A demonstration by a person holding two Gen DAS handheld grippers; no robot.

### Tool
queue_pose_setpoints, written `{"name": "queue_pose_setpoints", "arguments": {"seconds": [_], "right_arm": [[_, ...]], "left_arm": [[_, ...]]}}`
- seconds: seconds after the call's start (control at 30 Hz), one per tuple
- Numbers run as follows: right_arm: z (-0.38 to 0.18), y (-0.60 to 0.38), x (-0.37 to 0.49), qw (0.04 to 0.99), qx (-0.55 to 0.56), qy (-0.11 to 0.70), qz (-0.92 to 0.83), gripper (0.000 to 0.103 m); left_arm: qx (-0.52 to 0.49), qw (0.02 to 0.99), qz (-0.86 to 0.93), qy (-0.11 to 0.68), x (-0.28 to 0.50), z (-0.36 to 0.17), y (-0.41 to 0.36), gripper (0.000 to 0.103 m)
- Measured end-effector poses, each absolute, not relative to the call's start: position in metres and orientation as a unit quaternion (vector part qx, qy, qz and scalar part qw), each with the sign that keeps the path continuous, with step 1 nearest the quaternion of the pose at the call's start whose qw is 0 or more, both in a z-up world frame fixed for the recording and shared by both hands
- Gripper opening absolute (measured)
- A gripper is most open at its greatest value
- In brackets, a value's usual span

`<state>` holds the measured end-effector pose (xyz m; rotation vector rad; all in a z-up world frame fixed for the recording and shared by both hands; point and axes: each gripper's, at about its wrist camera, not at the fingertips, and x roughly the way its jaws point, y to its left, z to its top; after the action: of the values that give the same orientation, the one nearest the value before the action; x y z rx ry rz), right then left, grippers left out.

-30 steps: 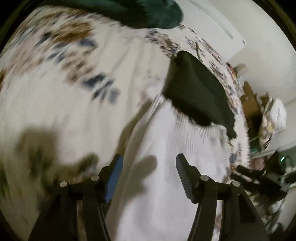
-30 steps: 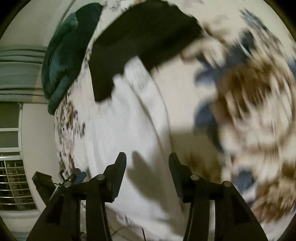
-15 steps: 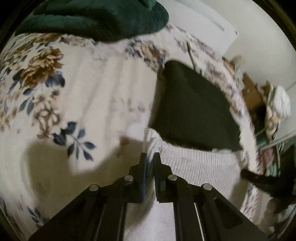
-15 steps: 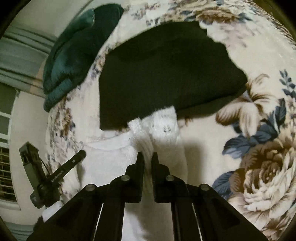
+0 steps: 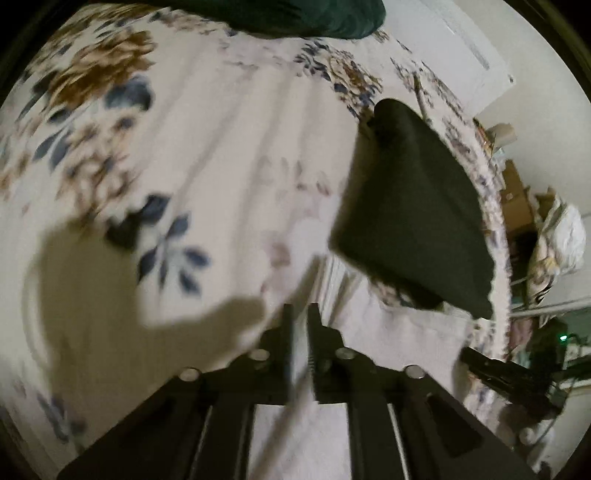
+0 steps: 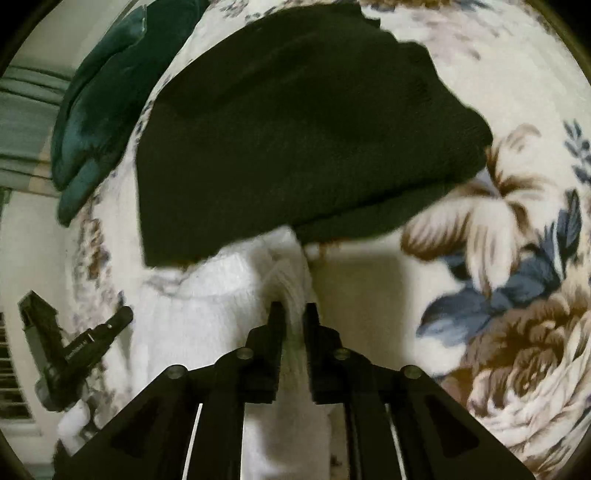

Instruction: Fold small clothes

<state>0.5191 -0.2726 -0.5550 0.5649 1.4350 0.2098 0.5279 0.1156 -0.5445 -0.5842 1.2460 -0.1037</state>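
Note:
A white knit garment (image 5: 399, 332) lies on the floral bedspread (image 5: 221, 147), its far edge just under a folded black garment (image 5: 413, 206). My left gripper (image 5: 300, 319) stands at the white garment's left corner. Its jaws are opening, with a thin edge of the cloth still in the narrow gap. In the right wrist view, my right gripper (image 6: 294, 317) has a bunch of the white garment (image 6: 229, 295) between its opening jaws, close below the black garment (image 6: 295, 129). My left gripper (image 6: 122, 317) also shows there at the left.
A dark green blanket (image 5: 295, 14) lies at the far end of the bed and shows as the dark green blanket (image 6: 99, 96) at upper left in the right wrist view. Beyond the bed's right edge stands clutter (image 5: 554, 236) by a white wall.
Both grippers went from open over the flat white garment to shut on its edge. They carried it toward the black garment, and now a small gap shows between each pair of jaws.

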Motion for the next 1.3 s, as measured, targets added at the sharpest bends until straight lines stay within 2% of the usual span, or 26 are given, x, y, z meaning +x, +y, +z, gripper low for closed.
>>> {"name": "queue_pose_setpoints", "arguments": {"seconds": [0.03,0.07,0.1,0.17,0.3,0.37,0.4,0.43,0.47,0.5,0.53,0.57,0.73,0.87,0.97,1.0,1.07,1.1,1.13,1.17,1.2,1.23,1.3], "right_arm": [[-0.552,-0.279,0.513,0.709,0.268,0.645,0.099,0.032],[-0.549,-0.287,0.504,0.705,0.283,0.642,0.104,0.043],[-0.547,-0.292,0.496,0.702,0.295,0.639,0.109,0.047],[-0.547,-0.300,0.481,0.690,0.318,0.639,0.119,0.048],[-0.556,-0.300,0.476,0.690,0.328,0.631,0.133,0.051],[-0.562,-0.292,0.484,0.692,0.335,0.624,0.137,0.051],[-0.566,-0.288,0.489,0.690,0.337,0.625,0.140,0.051],[-0.572,-0.283,0.495,0.685,0.338,0.630,0.142,0.051],[-0.576,-0.278,0.500,0.682,0.336,0.634,0.141,0.051],[-0.578,-0.273,0.503,0.683,0.330,0.637,0.137,0.045],[-0.575,-0.269,0.505,0.693,0.325,0.631,0.128,0.032],[-0.568,-0.264,0.507,0.703,0.314,0.627,0.122,0.010],[-0.526,-0.245,0.516,0.745,0.278,0.593,0.124,0.009],[-0.542,-0.234,0.531,0.748,0.247,0.611,0.081,0.008],[-0.559,-0.230,0.531,0.742,0.219,0.631,0.056,0.008],[-0.561,-0.231,0.530,0.738,0.216,0.637,0.056,0.009],[-0.559,-0.234,0.525,0.727,0.228,0.644,0.068,0.014],[-0.556,-0.238,0.520,0.720,0.238,0.647,0.079,0.024],[-0.551,-0.242,0.512,0.709,0.249,0.652,0.097,0.031],[-0.549,-0.248,0.503,0.705,0.255,0.653,0.108,0.043],[-0.543,-0.253,0.492,0.703,0.260,0.652,0.116,0.053],[-0.538,-0.259,0.477,0.702,0.264,0.650,0.124,0.056],[-0.531,-0.272,0.440,0.692,0.278,0.653,0.136,0.057]], "left_arm": [[-0.283,0.770,-0.053,0.569,0.520,-0.540,0.119,0.037],[-0.302,0.768,-0.059,0.562,0.512,-0.536,0.122,0.049],[-0.317,0.768,-0.064,0.553,0.505,-0.532,0.124,0.067],[-0.318,0.770,-0.078,0.547,0.503,-0.530,0.117,0.068],[-0.245,0.785,-0.101,0.560,0.525,-0.537,0.083,0.068],[-0.192,0.794,-0.106,0.566,0.536,-0.546,0.065,0.062],[-0.171,0.798,-0.107,0.568,0.540,-0.550,0.058,0.030],[-0.151,0.796,-0.102,0.576,0.545,-0.556,0.053,0.007],[-0.148,0.796,-0.099,0.579,0.547,-0.559,0.053,0.007],[-0.154,0.801,-0.101,0.570,0.545,-0.557,0.056,0.007],[-0.158,0.811,-0.099,0.555,0.542,-0.548,0.062,0.007],[-0.163,0.819,-0.098,0.542,0.539,-0.539,0.069,0.007],[-0.184,0.820,-0.087,0.536,0.542,-0.538,0.101,0.007],[-0.200,0.789,-0.089,0.574,0.555,-0.576,0.107,0.007],[-0.216,0.778,-0.101,0.581,0.552,-0.582,0.108,0.011],[-0.229,0.773,-0.112,0.580,0.551,-0.579,0.109,0.012],[-0.250,0.762,-0.126,0.584,0.544,-0.568,0.114,0.021],[-0.258,0.758,-0.134,0.584,0.537,-0.561,0.116,0.026],[-0.264,0.758,-0.141,0.580,0.526,-0.552,0.119,0.027],[-0.267,0.762,-0.146,0.572,0.511,-0.541,0.125,0.028],[-0.273,0.762,-0.151,0.567,0.497,-0.533,0.128,0.033],[-0.279,0.761,-0.155,0.565,0.480,-0.527,0.133,0.042],[-0.281,0.759,-0.146,0.569,0.444,-0.522,0.138,0.050]]}}
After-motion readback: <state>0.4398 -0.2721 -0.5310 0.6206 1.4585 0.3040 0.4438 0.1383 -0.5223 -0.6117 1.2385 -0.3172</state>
